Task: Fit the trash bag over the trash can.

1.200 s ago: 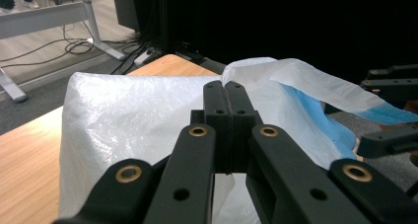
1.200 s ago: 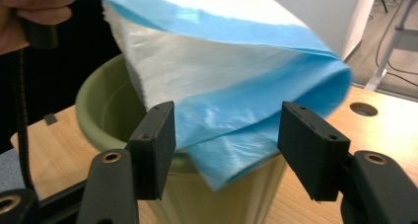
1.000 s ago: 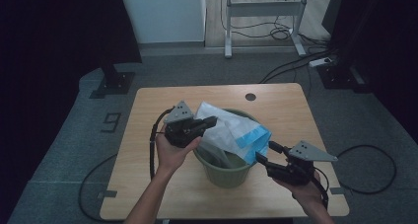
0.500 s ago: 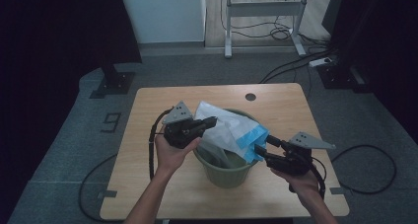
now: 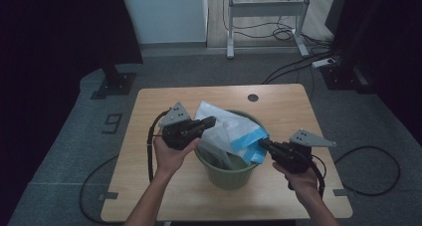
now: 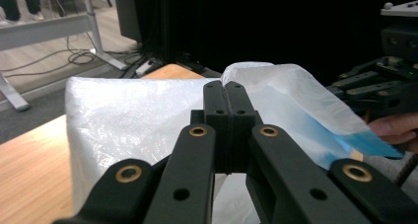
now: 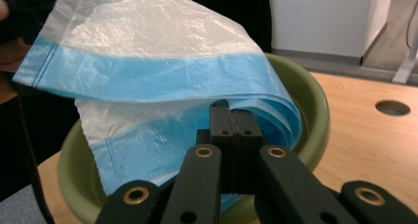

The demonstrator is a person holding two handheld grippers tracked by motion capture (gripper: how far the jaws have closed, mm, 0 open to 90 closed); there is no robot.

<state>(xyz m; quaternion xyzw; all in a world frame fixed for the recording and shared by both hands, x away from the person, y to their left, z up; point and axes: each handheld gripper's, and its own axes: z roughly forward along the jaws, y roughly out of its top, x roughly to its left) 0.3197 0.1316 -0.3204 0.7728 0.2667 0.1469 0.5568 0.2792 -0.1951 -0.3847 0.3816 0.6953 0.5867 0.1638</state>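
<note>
A green bin stands on the wooden table. Out of it rises a white plastic bag with a blue band along its mouth. My left gripper is at the bag's left side, its jaws pressed together on the white film. My right gripper is at the bin's right rim. Its jaws have just been closing and now pinch the folded blue band above the bin's rim. In the left gripper view the right gripper shows beyond the bag.
A round cable hole is near the table's far edge. A white metal desk frame and cables lie on the floor behind. Each gripper's cable trails off the table's sides.
My right gripper has shifted slightly toward the bin and closed on the bag's blue band. The left gripper has kept still, holding the bag.
</note>
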